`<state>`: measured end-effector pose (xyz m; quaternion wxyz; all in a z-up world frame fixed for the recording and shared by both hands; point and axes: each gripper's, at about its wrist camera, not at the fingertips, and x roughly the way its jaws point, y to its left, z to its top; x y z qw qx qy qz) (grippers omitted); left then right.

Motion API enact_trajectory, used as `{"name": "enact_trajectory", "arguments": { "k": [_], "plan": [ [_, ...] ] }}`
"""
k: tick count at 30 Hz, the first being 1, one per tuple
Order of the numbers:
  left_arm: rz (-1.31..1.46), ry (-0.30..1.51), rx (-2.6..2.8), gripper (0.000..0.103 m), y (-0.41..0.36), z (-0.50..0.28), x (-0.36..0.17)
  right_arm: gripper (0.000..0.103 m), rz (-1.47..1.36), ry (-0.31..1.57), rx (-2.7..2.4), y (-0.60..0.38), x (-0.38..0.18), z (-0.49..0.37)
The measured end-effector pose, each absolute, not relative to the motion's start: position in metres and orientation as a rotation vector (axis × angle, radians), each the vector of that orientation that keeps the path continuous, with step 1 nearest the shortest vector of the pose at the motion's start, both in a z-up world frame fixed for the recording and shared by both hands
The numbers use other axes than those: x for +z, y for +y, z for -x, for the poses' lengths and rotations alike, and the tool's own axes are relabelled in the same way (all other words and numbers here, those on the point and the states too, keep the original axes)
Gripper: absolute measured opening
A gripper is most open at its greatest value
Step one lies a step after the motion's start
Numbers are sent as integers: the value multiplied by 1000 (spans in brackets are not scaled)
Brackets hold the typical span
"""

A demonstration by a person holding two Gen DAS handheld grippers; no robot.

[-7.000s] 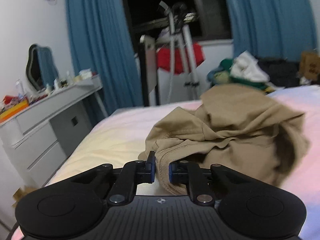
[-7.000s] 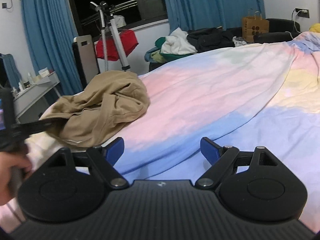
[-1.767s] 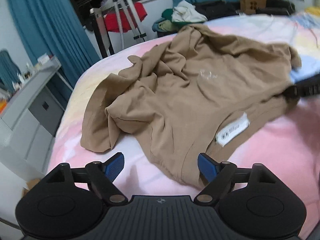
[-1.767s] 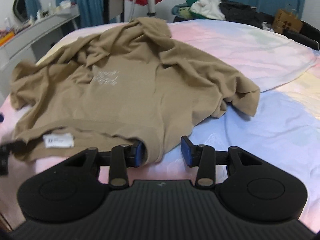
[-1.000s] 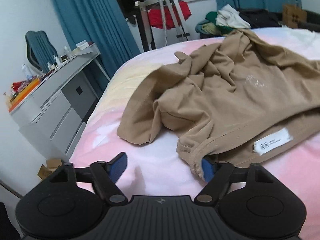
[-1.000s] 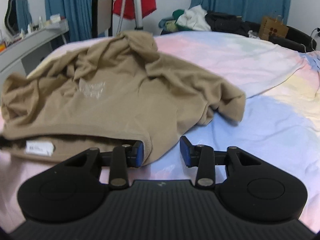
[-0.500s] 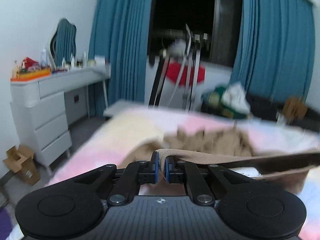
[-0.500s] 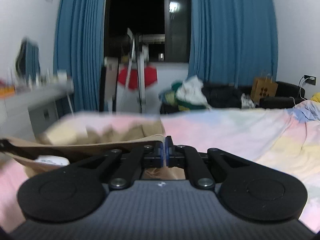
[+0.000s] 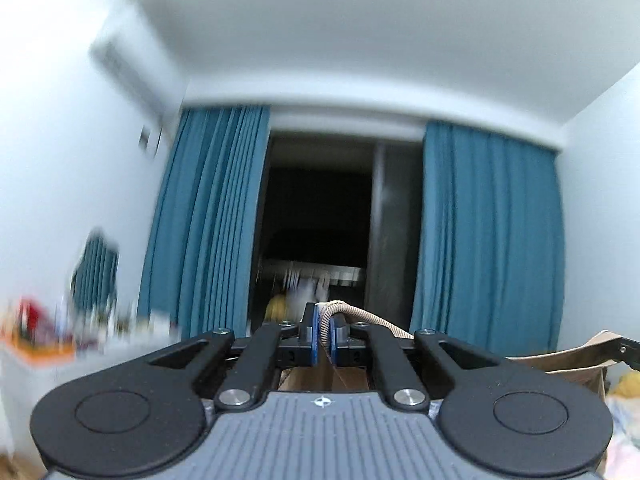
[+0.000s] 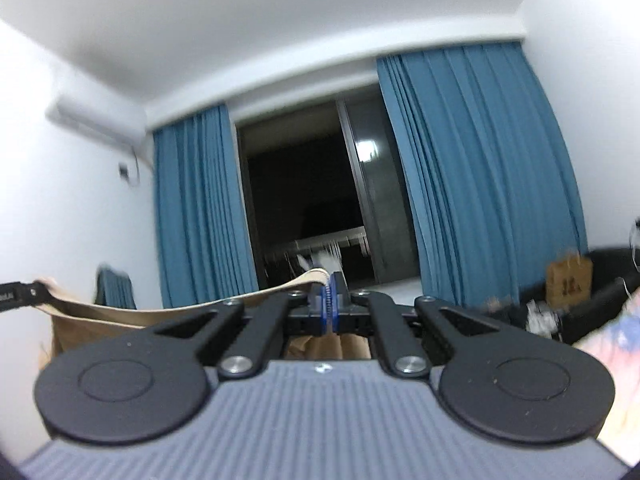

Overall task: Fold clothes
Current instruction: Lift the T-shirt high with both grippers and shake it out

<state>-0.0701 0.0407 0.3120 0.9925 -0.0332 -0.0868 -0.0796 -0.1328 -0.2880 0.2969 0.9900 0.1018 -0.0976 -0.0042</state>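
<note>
White walls, a white ceiling and a dark window between blue curtains are filling both wrist views, since both tools are pointing a little above level, away from the bed. Nearest, the left gripper is pinching the ribbed edge of the tan cotton T-shirt between its blue pads, the fingers drawn narrow with only cloth between them. The right gripper is doing the same, its jaws all but touching on the shirt's edge. Between the two, that edge is stretching taut, and cloth is hanging below it out of view. Only a pastel corner of the bed sheet is showing at the right edge. Farther off, a brown paper bag is sitting by the curtain, blurred. By my reckoning the folding is hardly begun: the shirt is picked up and spread in the air, with no fold visible; laying it flat and every fold are still to come.
</note>
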Motion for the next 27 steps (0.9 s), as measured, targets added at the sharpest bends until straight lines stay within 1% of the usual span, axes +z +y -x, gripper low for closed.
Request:
{"name": "enact_trajectory", "arguments": {
  "k": [2, 5, 8, 11, 15, 19, 23, 27],
  "plan": [
    [44, -255, -160, 6, 37, 93, 345, 5, -197, -250, 13, -292, 332, 151],
    [19, -323, -156, 6, 32, 120, 388, 5, -175, -302, 43, -296, 377, 173],
    [11, -342, -153, 7, 25, 132, 417, 5, -147, -332, 66, -299, 416, 186],
    [12, -309, -147, 7, 17, 123, 424, 5, -138, -297, 75, -305, 435, 177],
    [39, -199, -149, 7, 8, 83, 410, 5, -165, -181, 80, -312, 431, 131],
    [7, -127, -115, 7, -13, 20, 373, 5, -146, -77, 33, -315, 401, 63],
    [9, -38, -89, 7, -39, -69, 327, 5, -152, 25, -5, -323, 359, -26],
    [4, 15, -76, 7, -64, -181, 256, 5, -162, 114, -51, -334, 299, -129]
  ]
}}
